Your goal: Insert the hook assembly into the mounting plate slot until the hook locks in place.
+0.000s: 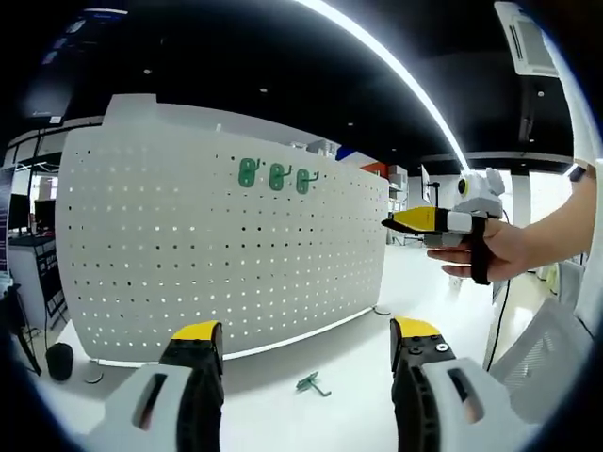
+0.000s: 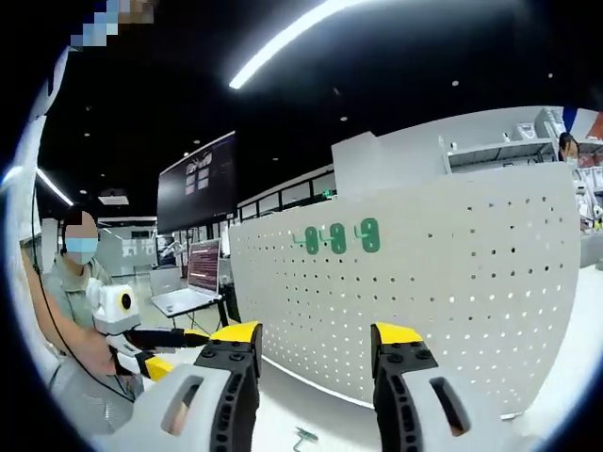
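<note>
Left gripper (image 1: 306, 344): jaws wide apart, empty. Right gripper (image 2: 315, 348): jaws wide apart too, empty. Small green hook assembly (image 1: 312, 383) flat on white table (image 1: 311, 414), between left jaws. At 12 o'clock, white perforated mounting plate (image 1: 188, 254) with three green hooks (image 1: 275, 175).

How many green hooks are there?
4: three hang side by side on the white pegboard, first, second, third. One more hook lies on the table below.

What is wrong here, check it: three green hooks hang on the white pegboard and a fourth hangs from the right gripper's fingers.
The fourth hook isn't held. In the left gripper view it lies on the table before the pegboard; three green hooks do hang there.
</note>
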